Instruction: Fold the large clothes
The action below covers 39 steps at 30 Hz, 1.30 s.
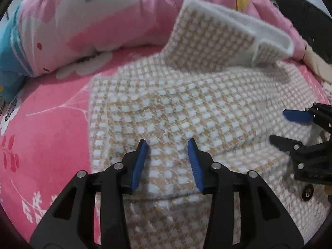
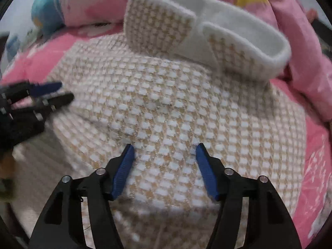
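Beige-and-white checked coat lying flat on the pink floral bedsheet, collar at the far end, left gripper and right gripper both spread apart above it, holding nothing.

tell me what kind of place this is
Most likely a bedroom, on a bed: a checked jacket lies on a pink flowered bedsheet, with a rolled pink quilt behind it.

Beige-and-white checked coat, white-lined collar; pink floral bedsheet; perhaps blue-striped pillow; blue-padded black fingers.
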Available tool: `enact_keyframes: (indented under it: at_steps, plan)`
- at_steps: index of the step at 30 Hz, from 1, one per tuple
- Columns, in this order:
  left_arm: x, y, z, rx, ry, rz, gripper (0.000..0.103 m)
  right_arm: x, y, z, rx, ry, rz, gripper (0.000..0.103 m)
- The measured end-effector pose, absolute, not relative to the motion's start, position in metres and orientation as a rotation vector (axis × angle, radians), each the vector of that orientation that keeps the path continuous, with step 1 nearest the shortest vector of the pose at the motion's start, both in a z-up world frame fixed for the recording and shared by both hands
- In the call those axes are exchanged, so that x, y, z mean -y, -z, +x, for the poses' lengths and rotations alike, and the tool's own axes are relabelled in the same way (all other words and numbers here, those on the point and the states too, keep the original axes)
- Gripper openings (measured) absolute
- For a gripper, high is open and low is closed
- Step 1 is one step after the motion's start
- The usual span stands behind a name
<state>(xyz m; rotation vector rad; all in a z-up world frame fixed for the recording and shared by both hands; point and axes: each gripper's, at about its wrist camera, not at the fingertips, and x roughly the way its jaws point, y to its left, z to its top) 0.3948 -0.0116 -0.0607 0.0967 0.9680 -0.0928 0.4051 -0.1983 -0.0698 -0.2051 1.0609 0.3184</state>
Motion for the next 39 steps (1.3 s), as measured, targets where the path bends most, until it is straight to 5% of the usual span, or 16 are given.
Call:
enact_keyframes:
  at_steps: [7, 9, 11, 19, 28, 39]
  plan:
    - [-0.001, 0.009, 0.318, -0.89, 0.126, 0.058, 0.043, 0.253, 0.005, 0.295, -0.972, -0.332, -0.055, 0.063]
    - [-0.005, 0.002, 0.288, -0.894, 0.145, 0.03, 0.05, 0.261, 0.0, 0.258, -0.96, -0.329, -0.032, 0.08]
    - [-0.005, 0.001, 0.256, -0.904, 0.158, 0.011, 0.054, 0.264, -0.002, 0.221, -0.953, -0.325, -0.027, 0.085]
    - [0.021, 0.033, 0.153, -0.954, 0.142, 0.061, 0.077, 0.261, 0.036, 0.127, -0.955, -0.21, -0.014, 0.09]
    - [0.038, 0.089, 0.128, -0.996, 0.053, 0.125, 0.09, 0.273, 0.107, 0.124, -1.045, -0.074, -0.005, 0.092]
    - [0.03, 0.095, 0.128, -0.985, 0.044, 0.089, 0.095, 0.269, 0.109, 0.123, -1.044, -0.055, -0.008, 0.097]
